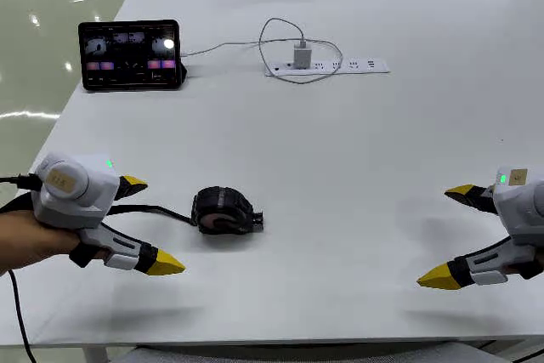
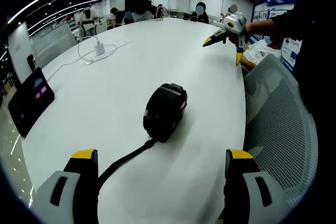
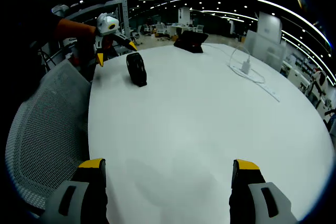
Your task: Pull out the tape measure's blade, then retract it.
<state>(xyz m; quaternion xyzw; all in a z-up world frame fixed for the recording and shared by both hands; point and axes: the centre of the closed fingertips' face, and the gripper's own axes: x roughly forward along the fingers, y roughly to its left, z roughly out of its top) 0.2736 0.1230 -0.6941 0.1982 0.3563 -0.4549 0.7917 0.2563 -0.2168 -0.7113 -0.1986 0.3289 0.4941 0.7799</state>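
Tape measure [image 1: 223,210] on table [image 1: 357,150], blade end [image 1: 257,224] toward right tool [image 1: 438,235], strap [image 1: 157,208] toward left tool [image 1: 157,225], both tools wide, empty

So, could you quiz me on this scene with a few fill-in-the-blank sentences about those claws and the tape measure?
1. The left claw and the right claw are both ____, holding nothing.
2. The tape measure lies nearer the ____ claw.
3. The table it rests on is ____ in colour.
Missing words: open; left; white.
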